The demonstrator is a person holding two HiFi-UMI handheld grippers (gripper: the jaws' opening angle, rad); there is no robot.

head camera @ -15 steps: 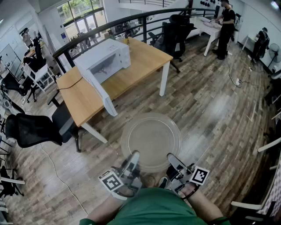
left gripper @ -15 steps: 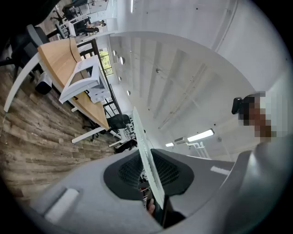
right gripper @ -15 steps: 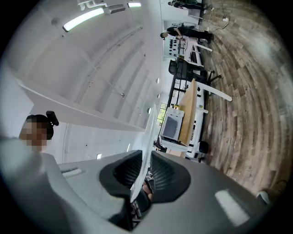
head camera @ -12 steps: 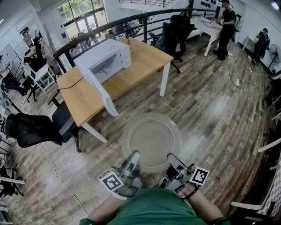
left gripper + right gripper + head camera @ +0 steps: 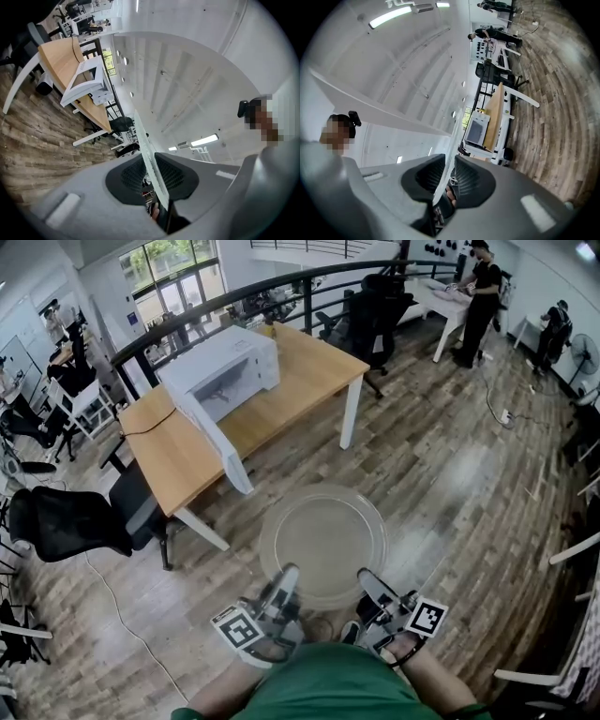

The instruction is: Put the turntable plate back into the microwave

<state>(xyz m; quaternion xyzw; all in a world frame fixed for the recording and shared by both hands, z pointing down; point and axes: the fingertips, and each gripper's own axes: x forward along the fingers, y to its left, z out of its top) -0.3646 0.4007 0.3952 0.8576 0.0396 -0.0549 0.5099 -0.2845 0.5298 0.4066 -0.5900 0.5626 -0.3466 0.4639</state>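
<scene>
A round clear glass turntable plate (image 5: 323, 535) hangs level over the wooden floor in front of me. My left gripper (image 5: 284, 576) is shut on its near left rim, and my right gripper (image 5: 366, 579) is shut on its near right rim. The left gripper view shows the plate (image 5: 146, 147) edge-on, clamped between the ribbed pads of that gripper (image 5: 152, 183). The right gripper view shows the same plate (image 5: 449, 157) pinched in its gripper (image 5: 445, 180). A white microwave (image 5: 225, 367) stands on the wooden table (image 5: 309, 371) ahead to the left, with its door swung open.
Black office chairs (image 5: 66, 517) stand left of the table, and another chair (image 5: 375, 306) is behind it. A dark railing (image 5: 281, 287) curves along the back. A person (image 5: 483, 296) stands at a white desk at the far right. A cable (image 5: 122, 615) trails over the floor.
</scene>
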